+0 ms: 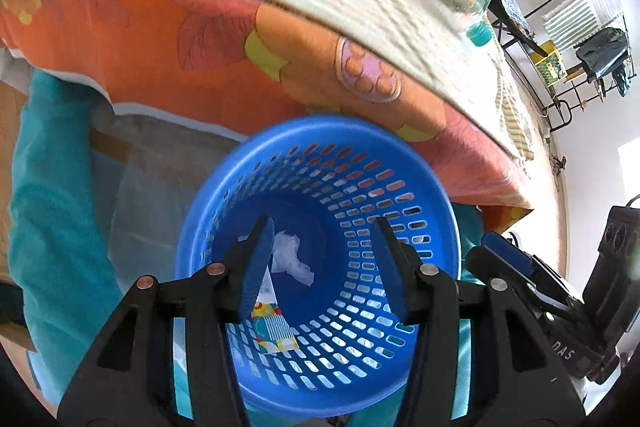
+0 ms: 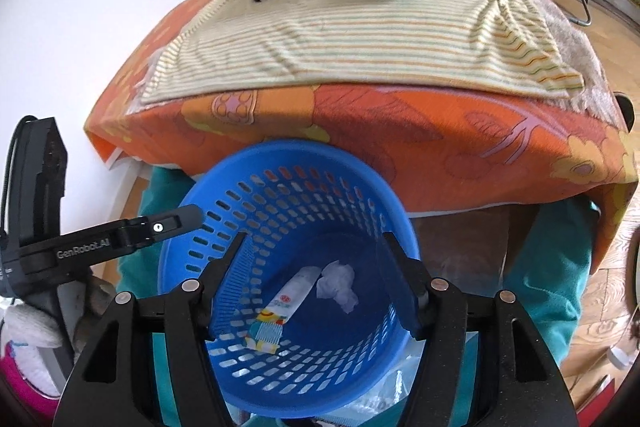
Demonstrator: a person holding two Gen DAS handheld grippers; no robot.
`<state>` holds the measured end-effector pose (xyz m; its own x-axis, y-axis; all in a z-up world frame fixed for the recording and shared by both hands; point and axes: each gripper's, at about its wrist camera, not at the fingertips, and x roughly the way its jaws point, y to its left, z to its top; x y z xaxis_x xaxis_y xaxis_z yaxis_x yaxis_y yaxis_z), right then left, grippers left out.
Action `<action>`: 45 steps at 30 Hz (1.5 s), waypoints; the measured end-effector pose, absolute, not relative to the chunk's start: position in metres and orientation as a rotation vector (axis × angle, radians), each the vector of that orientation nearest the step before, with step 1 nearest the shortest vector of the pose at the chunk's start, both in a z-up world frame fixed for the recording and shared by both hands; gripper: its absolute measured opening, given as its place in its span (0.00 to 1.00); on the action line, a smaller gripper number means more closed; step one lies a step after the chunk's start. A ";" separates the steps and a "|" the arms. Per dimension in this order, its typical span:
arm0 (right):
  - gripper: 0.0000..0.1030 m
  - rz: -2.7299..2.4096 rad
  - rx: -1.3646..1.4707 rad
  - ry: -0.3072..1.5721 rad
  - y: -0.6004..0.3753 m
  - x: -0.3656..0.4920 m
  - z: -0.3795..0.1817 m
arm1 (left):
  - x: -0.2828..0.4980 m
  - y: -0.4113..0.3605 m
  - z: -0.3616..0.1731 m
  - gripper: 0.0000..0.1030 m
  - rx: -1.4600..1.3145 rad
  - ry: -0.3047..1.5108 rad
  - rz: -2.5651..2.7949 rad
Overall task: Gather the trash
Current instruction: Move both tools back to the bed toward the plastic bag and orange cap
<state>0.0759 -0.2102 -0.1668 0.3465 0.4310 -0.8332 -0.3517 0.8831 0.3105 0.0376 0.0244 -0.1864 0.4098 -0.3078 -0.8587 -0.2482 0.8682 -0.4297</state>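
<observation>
A lived-in home room: an orange floral cloth [image 2: 400, 131] drapes the surface, wooden parquet floor [image 2: 616, 291] at three o'clock, a black wire clothes rack [image 1: 580, 39] at two o'clock.

Both wrist cameras look steeply down, close above the round blue perforated plastic basket [image 1: 320, 259], whose mouth fills the lower middle of each view. Behind it, both face the table under an orange flowered cloth [image 2: 400, 131]. The left view stands left, the right view right; each catches the other's black gripper at its edge.
</observation>
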 end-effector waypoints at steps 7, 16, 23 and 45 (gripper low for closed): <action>0.67 0.475 0.086 1.057 -0.221 0.083 -0.154 | 0.047 0.030 -0.168 0.54 -0.528 1.116 -0.051; 0.70 0.437 0.111 0.987 -0.237 0.100 -0.133 | 0.068 0.044 -0.143 0.54 -0.508 1.059 -0.058; 0.70 0.419 0.126 0.922 -0.253 0.123 -0.111 | 0.100 0.055 -0.119 0.54 -0.475 1.006 -0.062; 0.70 0.340 0.161 0.808 -0.286 0.242 -0.075 | 0.273 0.069 -0.061 0.54 -0.402 0.898 -0.102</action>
<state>0.2420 -0.2865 -0.0754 0.6402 0.3578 -0.6798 -0.2360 0.9337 0.2691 0.2734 0.0692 -0.0605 0.6241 -0.2520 -0.7396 -0.0800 0.9210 -0.3813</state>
